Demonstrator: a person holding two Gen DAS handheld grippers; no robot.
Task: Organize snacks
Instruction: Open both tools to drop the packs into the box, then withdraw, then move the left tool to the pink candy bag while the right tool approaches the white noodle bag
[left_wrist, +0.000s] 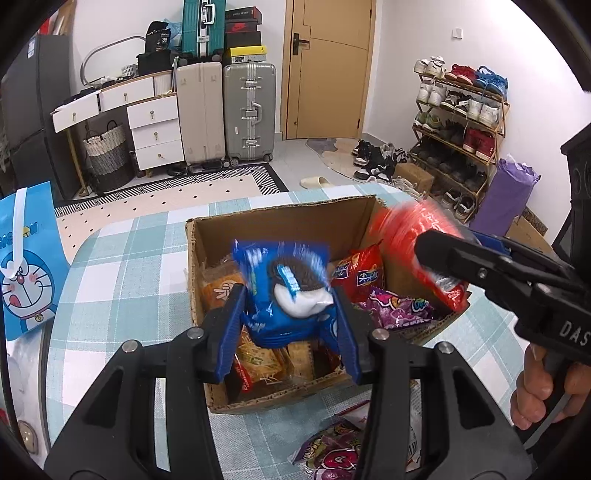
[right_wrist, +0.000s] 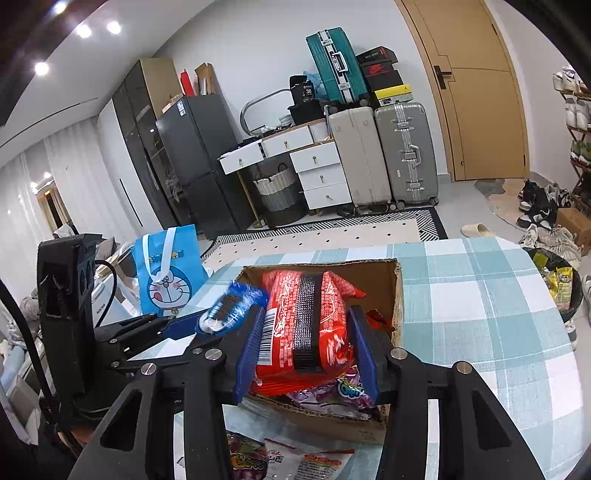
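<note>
An open cardboard box (left_wrist: 280, 212) sits on the checked table, holding a purple packet (left_wrist: 399, 308), a small red packet (left_wrist: 360, 275) and orange packets (left_wrist: 221, 288). My left gripper (left_wrist: 288, 295) is shut on a blue cookie packet (left_wrist: 286, 288), held over the box's middle. Seen from the right wrist, my right gripper (right_wrist: 306, 314) is shut on a large red packet (right_wrist: 306, 325) above the box (right_wrist: 397, 295). In the left wrist view that red packet (left_wrist: 410, 229) is blurred over the box's right corner. The blue packet (right_wrist: 232, 306) shows to the left of the red one.
A blue cartoon gift bag (left_wrist: 27, 266) stands at the table's left edge. Loose snack packets (left_wrist: 332, 454) lie on the checkered cloth (left_wrist: 129, 266) in front of the box. A dark bin (right_wrist: 554, 280) with snacks is past the table's right edge. A hand (left_wrist: 535, 391) grips the right tool's handle.
</note>
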